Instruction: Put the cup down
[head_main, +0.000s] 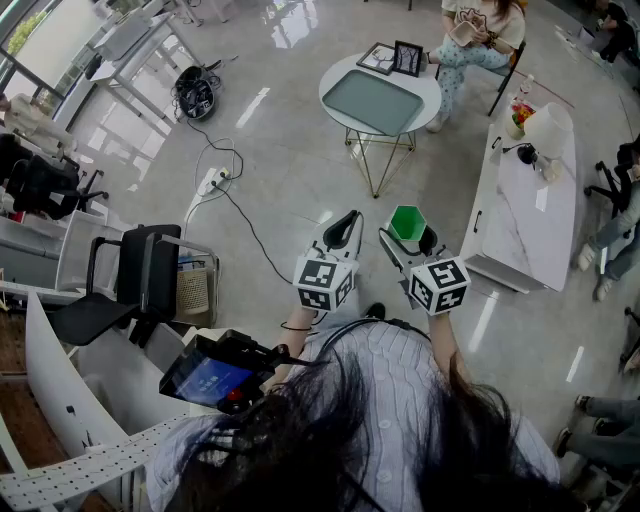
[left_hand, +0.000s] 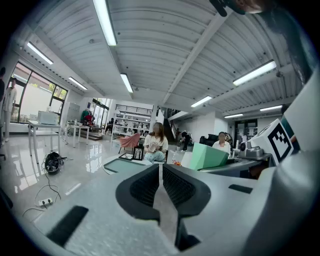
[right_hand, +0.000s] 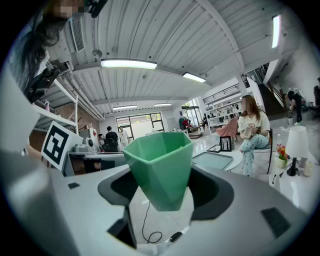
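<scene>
A green faceted cup (right_hand: 161, 165) stands upright between the two jaws of my right gripper (right_hand: 165, 192), which is shut on it. In the head view the cup (head_main: 407, 223) sits at the tip of the right gripper (head_main: 410, 240), held in the air above the floor. My left gripper (head_main: 340, 232) is beside it on the left, with its jaws together and nothing between them (left_hand: 161, 187). The cup (left_hand: 209, 156) also shows at the right in the left gripper view.
A round white table (head_main: 345, 78) with a grey tray (head_main: 377, 100) and picture frames stands ahead, a seated person (head_main: 475, 40) behind it. A long white table (head_main: 520, 215) runs along the right. Chairs (head_main: 130, 285) and cables (head_main: 215, 180) lie on the left.
</scene>
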